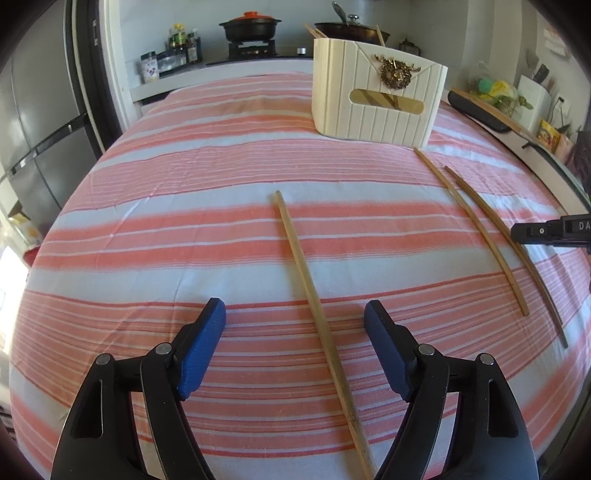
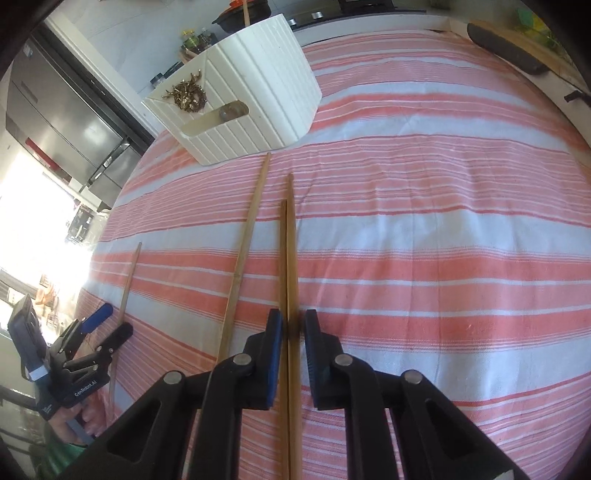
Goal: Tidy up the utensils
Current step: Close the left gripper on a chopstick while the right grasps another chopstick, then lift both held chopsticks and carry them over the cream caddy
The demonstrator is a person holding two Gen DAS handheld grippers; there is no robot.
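A white ribbed utensil holder (image 1: 376, 96) with a gold ornament stands at the far side of the striped cloth; it also shows in the right wrist view (image 2: 240, 96). My left gripper (image 1: 295, 314) is open, its blue pads either side of one bamboo chopstick (image 1: 314, 295) lying on the cloth. Two more chopsticks (image 1: 480, 229) lie to the right. My right gripper (image 2: 293, 326) is shut on a chopstick (image 2: 291, 258), with what may be its shadow or a second stick beside it. Another chopstick (image 2: 243, 251) lies to its left.
The table has a pink-and-white striped cloth (image 1: 184, 229). Behind it are a stove with a black pot (image 1: 251, 27), a pan, bottles and a fridge (image 1: 37, 129). A dark tray (image 1: 476, 110) and clutter lie at the far right edge.
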